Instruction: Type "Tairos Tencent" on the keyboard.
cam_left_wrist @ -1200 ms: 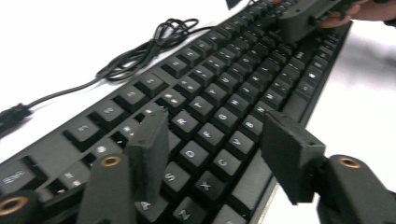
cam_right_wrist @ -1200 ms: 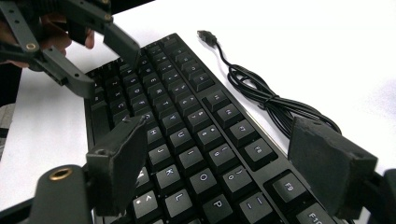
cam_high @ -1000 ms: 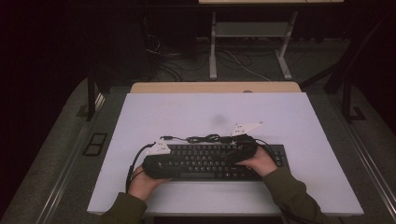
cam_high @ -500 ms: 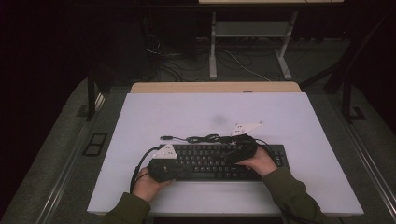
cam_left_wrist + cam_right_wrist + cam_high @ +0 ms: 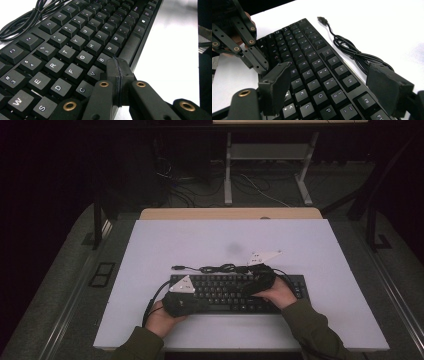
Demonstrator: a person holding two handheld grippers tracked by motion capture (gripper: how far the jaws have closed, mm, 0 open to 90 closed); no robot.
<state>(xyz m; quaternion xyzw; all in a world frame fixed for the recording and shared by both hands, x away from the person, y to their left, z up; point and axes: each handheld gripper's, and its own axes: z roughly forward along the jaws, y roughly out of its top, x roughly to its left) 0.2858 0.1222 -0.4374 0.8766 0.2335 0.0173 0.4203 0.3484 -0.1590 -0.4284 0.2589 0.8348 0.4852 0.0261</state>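
Note:
A black keyboard lies on the white table top, with its bundled cable and USB plug just behind it. My left gripper hovers at the keyboard's near left edge. In the left gripper view its jaws are pressed together, empty, over the V and B keys by the space bar. My right gripper is over the right half of the keys. Its pads stand wide apart above the keyboard, holding nothing. The left gripper is also seen beyond, at the keyboard's front edge.
The coiled cable and plug lie on bare white table behind the keyboard. A wooden strip borders the table's far edge, and a desk frame and floor cables lie beyond. Open table surrounds the keyboard on all sides.
My left hand and gripper have slid toward the keyboard's near edge and a little right. The right gripper and the keyboard have stayed put.

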